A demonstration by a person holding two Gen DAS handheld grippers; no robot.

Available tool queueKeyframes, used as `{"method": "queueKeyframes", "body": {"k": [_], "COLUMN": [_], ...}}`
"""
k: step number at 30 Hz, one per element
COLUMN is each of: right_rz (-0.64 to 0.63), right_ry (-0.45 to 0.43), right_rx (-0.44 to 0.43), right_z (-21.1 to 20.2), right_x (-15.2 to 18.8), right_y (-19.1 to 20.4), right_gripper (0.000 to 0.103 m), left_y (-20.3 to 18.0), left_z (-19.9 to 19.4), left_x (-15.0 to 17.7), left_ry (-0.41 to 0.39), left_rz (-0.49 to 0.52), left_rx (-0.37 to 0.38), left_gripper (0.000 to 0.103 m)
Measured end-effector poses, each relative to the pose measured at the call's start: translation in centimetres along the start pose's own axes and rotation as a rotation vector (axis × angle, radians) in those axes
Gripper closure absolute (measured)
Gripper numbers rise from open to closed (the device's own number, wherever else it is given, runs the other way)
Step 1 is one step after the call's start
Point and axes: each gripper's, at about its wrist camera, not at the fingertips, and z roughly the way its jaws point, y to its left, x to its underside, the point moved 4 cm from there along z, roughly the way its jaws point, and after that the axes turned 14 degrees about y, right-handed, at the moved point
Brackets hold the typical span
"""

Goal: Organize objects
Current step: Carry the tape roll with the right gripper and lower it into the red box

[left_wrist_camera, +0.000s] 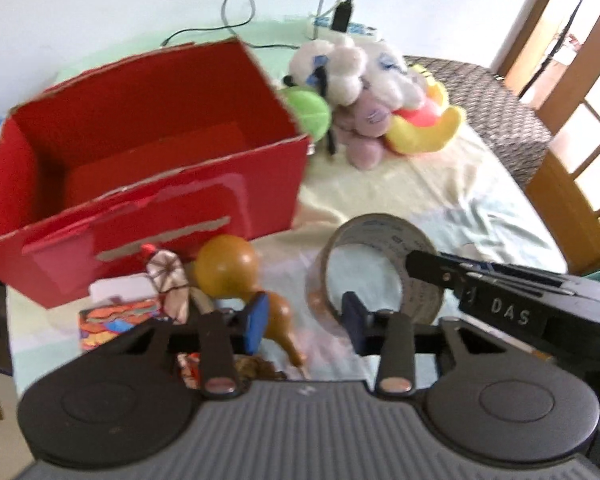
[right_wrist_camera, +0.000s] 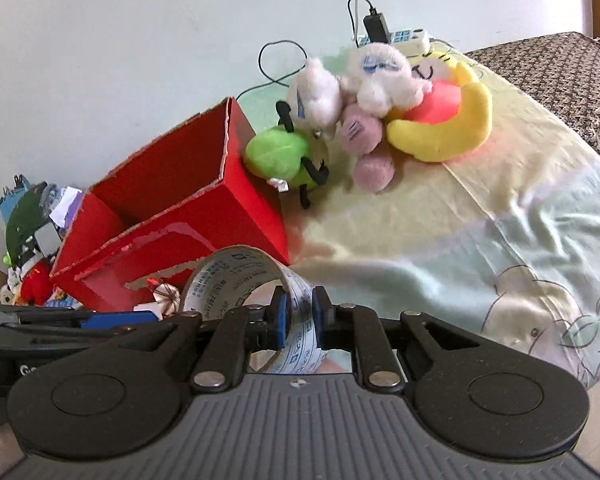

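Observation:
My right gripper (right_wrist_camera: 300, 316) is shut on the wall of a grey tape roll (right_wrist_camera: 240, 276), one pad inside the ring and one outside. In the left wrist view the tape roll (left_wrist_camera: 380, 240) is tilted up on the bedsheet with the right gripper (left_wrist_camera: 416, 268) clamped on its rim. My left gripper (left_wrist_camera: 306, 320) has a gap between its blue pads. A brown gourd (left_wrist_camera: 228, 264) lies under it, its narrow end by the left pad and not pinched. The open red cardboard box (left_wrist_camera: 180, 216) stands just behind, with nothing showing inside.
Plush toys (left_wrist_camera: 360, 76) are heaped right of the box, among them a yellow moon (right_wrist_camera: 452, 128) and a green one (right_wrist_camera: 276, 152). A small paper umbrella (left_wrist_camera: 168, 276) and a colourful card (left_wrist_camera: 116, 320) lie before the box. A power strip (right_wrist_camera: 404, 38) sits by the wall.

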Motion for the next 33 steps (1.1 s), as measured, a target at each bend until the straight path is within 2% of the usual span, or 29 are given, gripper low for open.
{"method": "queueKeyframes", "body": {"k": [2, 6, 9, 15, 20, 23, 26, 31, 33], "right_rz": [-0.013, -0.074, -0.127, -0.199, -0.290, -0.332, -0.362, -0.392, -0.405], "right_ry": [-0.019, -0.064, -0.090, -0.110, -0.082, -0.042, 0.019, 0.159, 0.220], "right_rx": [-0.014, -0.033, -0.045, -0.147, -0.165, -0.138, -0.092, -0.018, 0.012], "right_z": [-0.9, -2.3, -2.8, -3.1, -1.2, 1.1, 4.0, 9.7, 12.0], "right_x": [-0.4, -2.1, -4.0, -9.7, -14.9, -17.2, -18.1, -18.5, -18.1], "right_y": [0.4, 2.3, 3.9, 7.3, 11.2, 12.7, 13.5, 13.8, 13.6], "right_gripper": [0.089, 0.088, 0.089, 0.089, 0.090, 0.090, 0.091, 0.092, 0.091], "left_y": [-0.2, -0.2, 0.4, 3.2, 5.8, 7.6, 9.1, 11.7, 12.8], "left_z": [-0.5, -1.7, -3.4, -8.2, -10.9, -10.5, -8.6, -3.3, -0.9], "left_x": [-0.2, -0.9, -1.7, -4.9, -8.7, -10.9, -12.7, -14.7, -14.5], "left_ry": [-0.018, -0.047, -0.108, -0.232, -0.301, -0.294, -0.247, -0.145, -0.091], "left_rz": [0.007, 0.004, -0.011, -0.065, -0.093, -0.117, -0.147, -0.181, -0.194], "left_rx": [0.032, 0.081, 0.071, 0.068, -0.013, -0.049, -0.060, -0.070, -0.071], "left_gripper": [0.078, 0.083, 0.083, 0.083, 0.083, 0.083, 0.083, 0.083, 0.083]}}
